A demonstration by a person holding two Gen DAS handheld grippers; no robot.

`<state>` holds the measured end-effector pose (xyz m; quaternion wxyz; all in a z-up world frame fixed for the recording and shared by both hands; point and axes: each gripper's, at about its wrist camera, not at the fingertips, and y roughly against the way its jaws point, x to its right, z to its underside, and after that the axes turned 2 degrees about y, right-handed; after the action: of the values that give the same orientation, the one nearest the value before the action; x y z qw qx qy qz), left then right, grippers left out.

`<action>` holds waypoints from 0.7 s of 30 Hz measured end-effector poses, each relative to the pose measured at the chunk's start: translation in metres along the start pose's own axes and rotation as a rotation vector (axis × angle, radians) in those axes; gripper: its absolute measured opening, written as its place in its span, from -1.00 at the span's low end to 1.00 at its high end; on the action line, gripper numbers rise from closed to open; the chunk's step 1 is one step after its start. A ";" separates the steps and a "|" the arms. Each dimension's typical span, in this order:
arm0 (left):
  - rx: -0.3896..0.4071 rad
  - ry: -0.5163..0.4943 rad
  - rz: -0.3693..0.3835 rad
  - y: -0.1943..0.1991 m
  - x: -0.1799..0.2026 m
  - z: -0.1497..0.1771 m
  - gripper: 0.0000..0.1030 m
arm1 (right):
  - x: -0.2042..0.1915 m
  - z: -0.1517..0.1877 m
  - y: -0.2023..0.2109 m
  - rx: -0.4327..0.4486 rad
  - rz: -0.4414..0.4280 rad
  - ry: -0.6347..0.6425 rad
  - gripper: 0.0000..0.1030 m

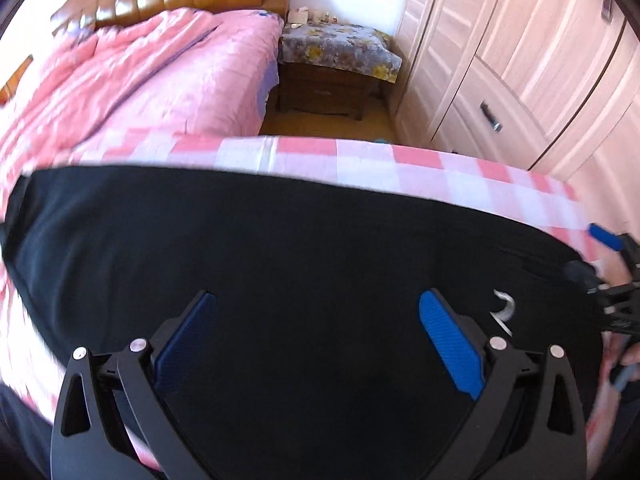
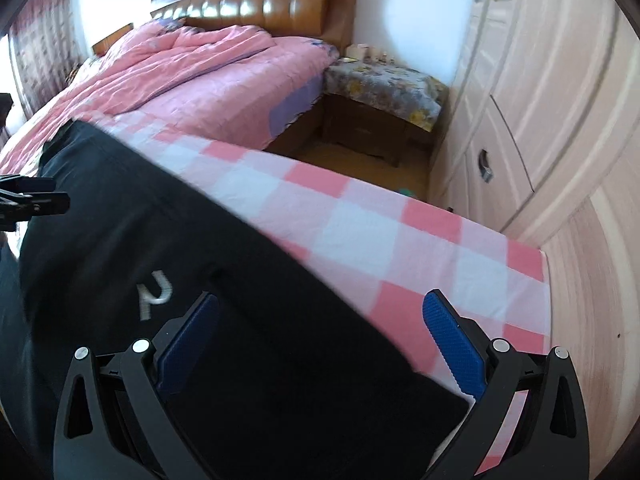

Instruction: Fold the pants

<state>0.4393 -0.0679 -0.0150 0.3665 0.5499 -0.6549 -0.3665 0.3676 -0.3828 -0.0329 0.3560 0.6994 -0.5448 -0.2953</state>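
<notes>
Black pants (image 1: 280,248) lie spread flat across a pink-and-white checked sheet (image 1: 360,160), with a small white logo (image 1: 503,311) near their right end. My left gripper (image 1: 318,306) hovers open above the middle of the pants, nothing between its blue pads (image 1: 450,344). In the right wrist view the pants (image 2: 120,220) run from upper left to lower right, logo (image 2: 154,292) showing. My right gripper (image 2: 320,308) is open over the pants' near edge, its right pad (image 2: 452,340) above the sheet (image 2: 360,232). The right gripper also shows at the left wrist view's right edge (image 1: 612,280).
A rumpled pink quilt (image 1: 140,72) covers the far bed before a tan padded headboard (image 2: 272,4). A wooden nightstand with a floral cover (image 1: 340,52) stands in the gap. Pale wardrobe doors and drawers (image 2: 540,100) line the right side, close to the sheet's edge.
</notes>
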 end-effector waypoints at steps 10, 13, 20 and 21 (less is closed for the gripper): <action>-0.027 -0.020 0.055 -0.038 0.030 -0.029 0.97 | -0.016 0.011 -0.019 -0.099 -0.202 0.129 0.83; 0.017 -0.105 0.041 -0.032 0.049 -0.031 0.97 | -0.025 0.014 -0.007 -0.085 -0.200 0.170 0.47; 0.053 -0.548 0.140 -0.025 0.099 -0.028 0.97 | -0.037 0.022 0.033 -0.017 -0.125 0.252 -0.73; 0.048 -0.591 0.161 -0.025 0.102 -0.027 0.97 | -0.042 0.025 0.037 -0.011 -0.102 0.269 -0.74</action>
<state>0.4618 -0.1742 -0.0168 0.1748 0.3743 -0.7831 -0.4648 0.3173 -0.3524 -0.0162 0.4142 0.7575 -0.4542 -0.2197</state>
